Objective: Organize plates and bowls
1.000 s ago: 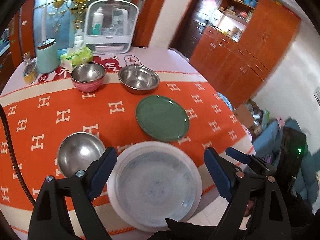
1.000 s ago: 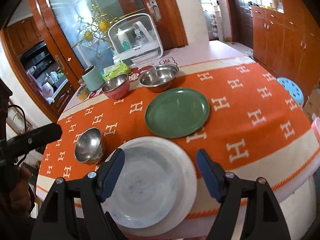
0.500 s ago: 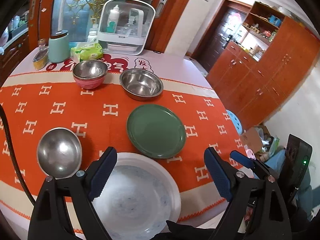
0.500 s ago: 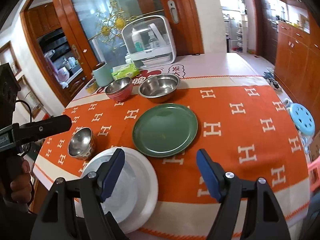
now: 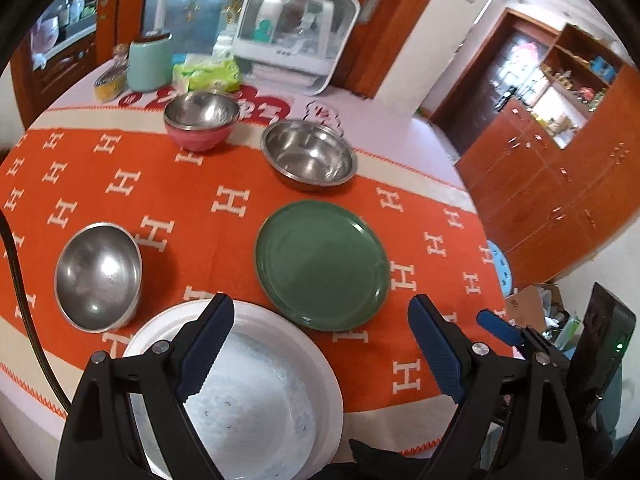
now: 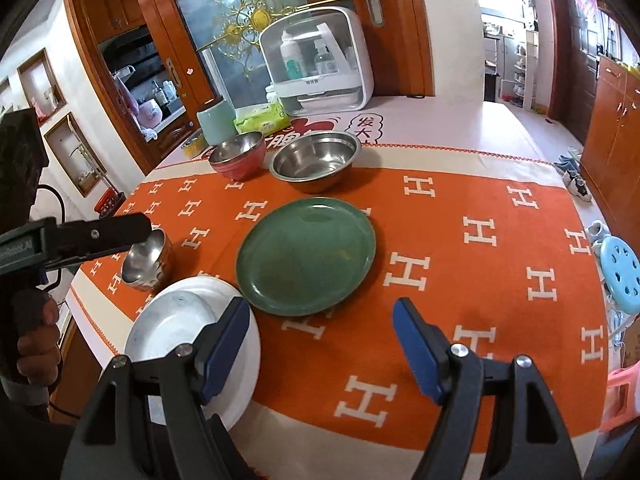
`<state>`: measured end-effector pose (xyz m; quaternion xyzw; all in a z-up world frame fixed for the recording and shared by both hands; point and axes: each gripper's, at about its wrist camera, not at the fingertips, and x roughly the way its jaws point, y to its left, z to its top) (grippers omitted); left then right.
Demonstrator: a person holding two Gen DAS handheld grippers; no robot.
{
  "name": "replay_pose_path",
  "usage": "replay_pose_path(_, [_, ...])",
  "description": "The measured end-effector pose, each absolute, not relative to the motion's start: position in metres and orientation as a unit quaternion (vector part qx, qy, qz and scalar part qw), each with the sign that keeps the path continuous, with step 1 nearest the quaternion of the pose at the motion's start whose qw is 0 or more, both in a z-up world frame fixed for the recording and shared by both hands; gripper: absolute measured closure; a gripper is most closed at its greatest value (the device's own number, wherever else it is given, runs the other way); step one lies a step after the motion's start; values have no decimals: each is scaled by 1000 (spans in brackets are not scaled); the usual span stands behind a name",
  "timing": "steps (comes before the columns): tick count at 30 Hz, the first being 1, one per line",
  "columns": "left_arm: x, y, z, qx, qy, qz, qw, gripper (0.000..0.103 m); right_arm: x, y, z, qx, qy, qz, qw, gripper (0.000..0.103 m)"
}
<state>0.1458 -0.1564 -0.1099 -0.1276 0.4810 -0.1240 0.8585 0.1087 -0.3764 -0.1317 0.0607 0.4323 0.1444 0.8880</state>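
On the orange cloth a green plate point(image 5: 322, 264) point(image 6: 306, 254) lies mid-table, and a white plate point(image 5: 248, 400) point(image 6: 180, 320) sits at the near edge. Left of them stands a small steel bowl point(image 5: 98, 276) point(image 6: 146, 260). Farther back are a pink bowl point(image 5: 200, 120) point(image 6: 238, 156) and a large steel bowl point(image 5: 308, 156) point(image 6: 316, 160). My left gripper point(image 5: 320, 306) hovers open and empty over the white plate's far rim. My right gripper point(image 6: 320, 308) hangs open and empty just before the green plate. The right wrist view shows the left gripper point(image 6: 100, 234) from the side.
At the table's back stand a teal canister point(image 5: 150, 64), a green tissue pack point(image 5: 208, 72) and a white lidded cabinet point(image 5: 296, 32). A blue stool point(image 6: 620, 276) stands off the table's right side. The table's near edge runs just under both grippers.
Both grippers have moved right along the near edge and rolled. The white plate has slid to the lower left of both views, and the green plate now lies ahead. Jaws unchanged.
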Motion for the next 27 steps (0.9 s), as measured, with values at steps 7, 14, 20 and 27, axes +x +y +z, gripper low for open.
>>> replay_pose_path(7, [174, -170, -129, -128, 511, -90, 845, 15, 143, -389, -146, 68, 454, 158, 874, 28])
replay_pose_path(14, [201, -178, -156, -123, 547, -73, 825, 15, 167, -390, -179, 103, 503, 182, 839, 28])
replay_pose_path(20, [224, -184, -185, -104, 580, -63, 806, 15, 184, -395, -205, 150, 530, 190, 813, 29])
replay_pose_path(27, [250, -186, -217, -92, 615, -48, 782, 15, 203, -401, -231, 187, 551, 185, 792, 42])
